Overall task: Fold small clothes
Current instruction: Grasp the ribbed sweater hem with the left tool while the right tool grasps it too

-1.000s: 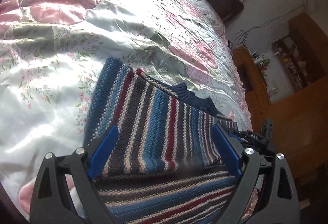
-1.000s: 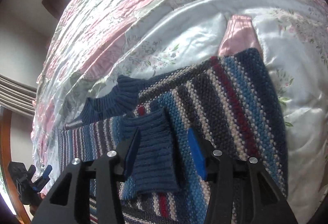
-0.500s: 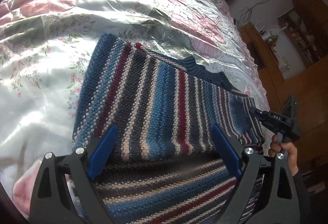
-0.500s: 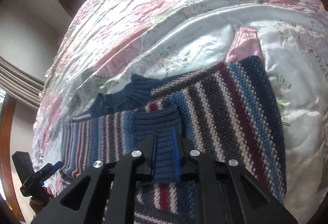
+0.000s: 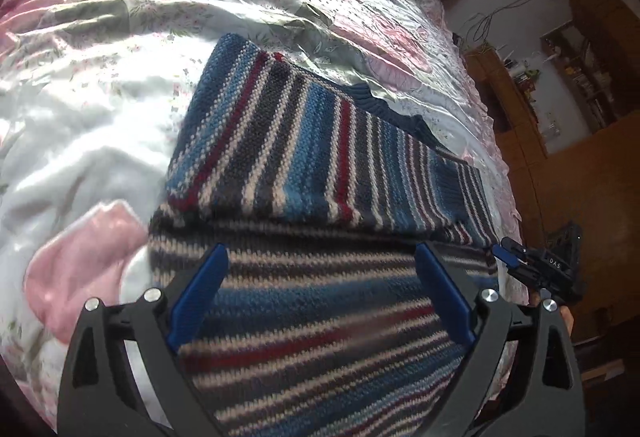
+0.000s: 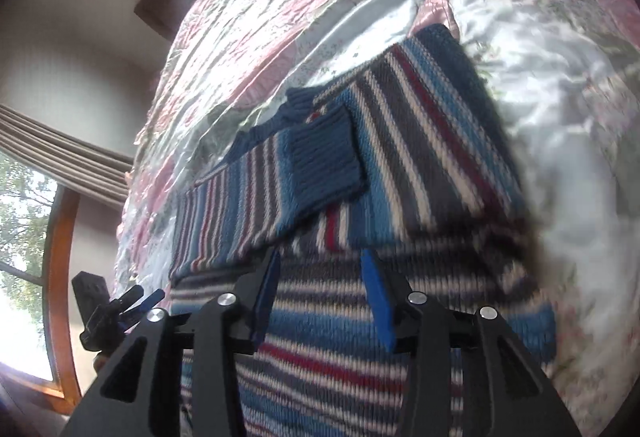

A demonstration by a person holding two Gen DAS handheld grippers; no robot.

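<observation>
Currently striped sweater [image 5: 304,157] lies on the quilt [image 5: 120,77], cuff [image 6: 324,157] folded across its chest. Left gripper [image 5: 320,297] spread wide, right gripper [image 6: 320,297] parted, both empty above its lower half. Risk: slick satin lets the knit slide, and the cuff may flop off.

The camera on my left hand-held gripper [image 5: 320,293] looks forward and down between its fingers, close over the striped sweater [image 5: 320,165] on the bed [image 5: 120,57]. My right hand-held gripper [image 6: 320,297] views likewise. Both share that sweater and each other's gripper at the frame edge.
</observation>
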